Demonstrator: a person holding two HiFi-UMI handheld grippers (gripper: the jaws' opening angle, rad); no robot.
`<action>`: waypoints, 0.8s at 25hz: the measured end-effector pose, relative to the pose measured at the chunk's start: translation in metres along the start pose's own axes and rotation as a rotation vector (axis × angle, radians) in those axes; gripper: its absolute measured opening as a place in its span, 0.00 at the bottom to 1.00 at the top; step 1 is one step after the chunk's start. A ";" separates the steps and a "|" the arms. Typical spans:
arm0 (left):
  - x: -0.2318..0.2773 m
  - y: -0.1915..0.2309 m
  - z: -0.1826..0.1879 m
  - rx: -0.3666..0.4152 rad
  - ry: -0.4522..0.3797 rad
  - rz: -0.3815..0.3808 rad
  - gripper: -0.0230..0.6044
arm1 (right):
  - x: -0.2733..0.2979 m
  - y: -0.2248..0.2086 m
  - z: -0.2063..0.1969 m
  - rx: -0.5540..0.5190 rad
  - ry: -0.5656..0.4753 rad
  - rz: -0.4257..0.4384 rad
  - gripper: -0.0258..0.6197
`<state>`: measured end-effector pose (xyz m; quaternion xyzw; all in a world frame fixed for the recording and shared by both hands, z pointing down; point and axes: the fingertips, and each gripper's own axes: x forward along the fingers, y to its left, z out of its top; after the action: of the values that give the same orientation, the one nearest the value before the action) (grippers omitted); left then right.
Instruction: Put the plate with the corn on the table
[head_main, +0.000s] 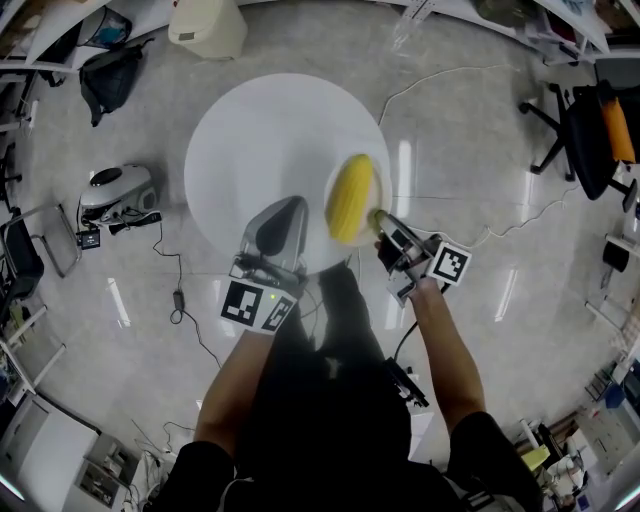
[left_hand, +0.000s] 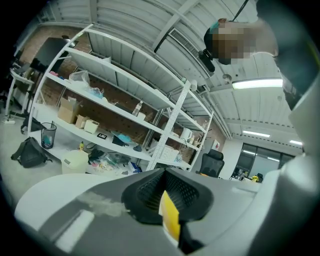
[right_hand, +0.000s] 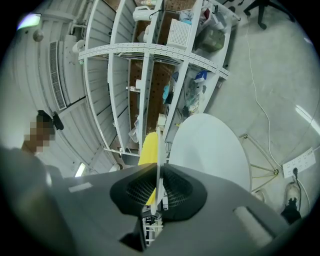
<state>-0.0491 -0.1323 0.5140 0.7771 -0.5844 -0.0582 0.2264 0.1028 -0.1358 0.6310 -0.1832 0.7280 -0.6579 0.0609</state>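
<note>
While the person (head_main: 330, 400) stands at the near rim of the round white tabletop (head_main: 250, 140), both arms reach forward with a tool in each hand. The right hand-held gripper (head_main: 385, 228), a marker cube (head_main: 450, 263) at its back, has its jaws clamped on the thin white rim of the plate (right_hand: 158, 155), which runs edge-on between the dark pads in the right gripper view. The left hand-held gripper (head_main: 295, 208) comes in from the other side. In its own view, a white edge with yellow beside it fills the narrow gap between its closed pads, so it too grips the plate's rim. The corn (head_main: 350, 198), one yellow cob, lies lengthwise on the plate between the two tools. The plate sits over the near right part of the tabletop, but I cannot tell whether it rests on it.

Beyond the tabletop, on the glossy grey floor (head_main: 450, 130), a cream bin (head_main: 207, 25) stands near a black bag (head_main: 110, 75). Off to the right is a dark office chair (head_main: 585, 130). White shelves (left_hand: 115, 100) stocked with boxes and bottles line the far wall.
</note>
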 end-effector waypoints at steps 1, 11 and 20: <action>0.002 0.003 -0.003 -0.001 0.004 0.002 0.04 | 0.002 -0.003 0.000 0.002 0.001 0.002 0.11; 0.016 0.019 -0.018 -0.025 0.005 -0.005 0.04 | 0.017 -0.033 0.004 0.012 0.021 -0.009 0.11; 0.026 0.032 -0.025 -0.039 0.004 -0.009 0.04 | 0.029 -0.065 0.009 0.010 0.052 -0.019 0.11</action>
<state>-0.0602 -0.1560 0.5546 0.7752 -0.5792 -0.0691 0.2425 0.0907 -0.1590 0.6979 -0.1727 0.7242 -0.6666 0.0367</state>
